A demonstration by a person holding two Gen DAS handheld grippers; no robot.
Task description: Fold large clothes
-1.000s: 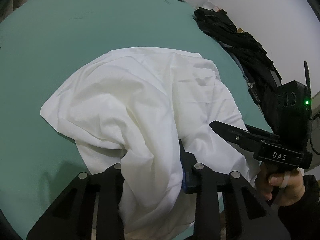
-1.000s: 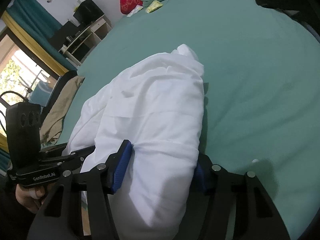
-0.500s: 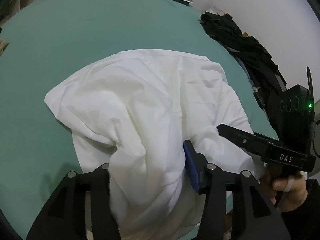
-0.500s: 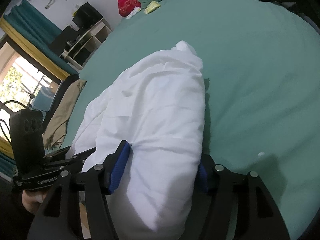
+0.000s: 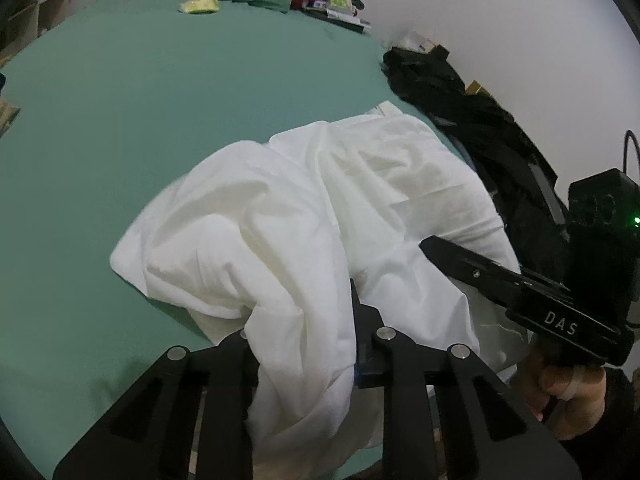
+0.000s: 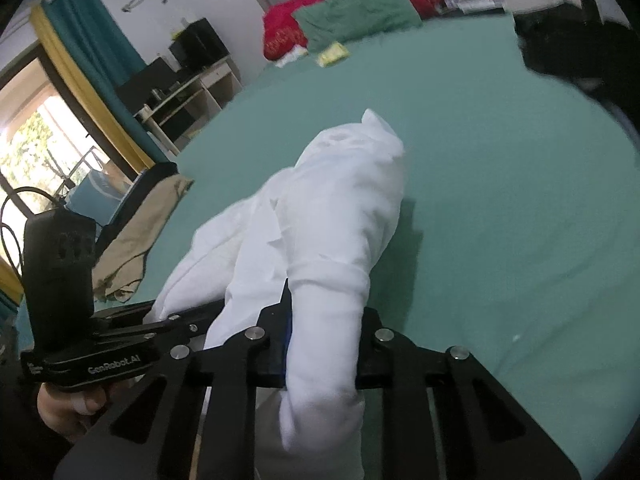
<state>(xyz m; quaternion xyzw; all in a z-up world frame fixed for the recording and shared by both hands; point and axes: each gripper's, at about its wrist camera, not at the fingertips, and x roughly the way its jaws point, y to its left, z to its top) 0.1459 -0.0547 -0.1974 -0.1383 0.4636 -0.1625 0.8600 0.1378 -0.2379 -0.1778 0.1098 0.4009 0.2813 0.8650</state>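
A large white garment [image 5: 320, 216] lies bunched on a green bed sheet [image 5: 160, 100]. My left gripper [image 5: 304, 344] is shut on a thick fold of its near edge, and the cloth hides the left finger's tip. My right gripper [image 6: 324, 332] is shut on another bunched part of the white garment [image 6: 336, 216], which drapes forward over the bed [image 6: 500, 160]. In the left wrist view the right gripper [image 5: 520, 288] shows at the right, held by a hand. In the right wrist view the left gripper [image 6: 100, 344] shows at the lower left.
Dark clothes [image 5: 472, 104] are piled along the bed's right edge by a white wall. Green and red pillows [image 6: 352, 16] and small packets [image 5: 200, 4] lie at the head. A beige cloth [image 6: 140, 232], shelves [image 6: 188, 92] and a window stand beyond the left side.
Both grippers have closed tighter on the garment and lifted, tilting the views toward the head of the bed. The cloth has gathered into a narrower, taller bunch and shifted toward the right edge.
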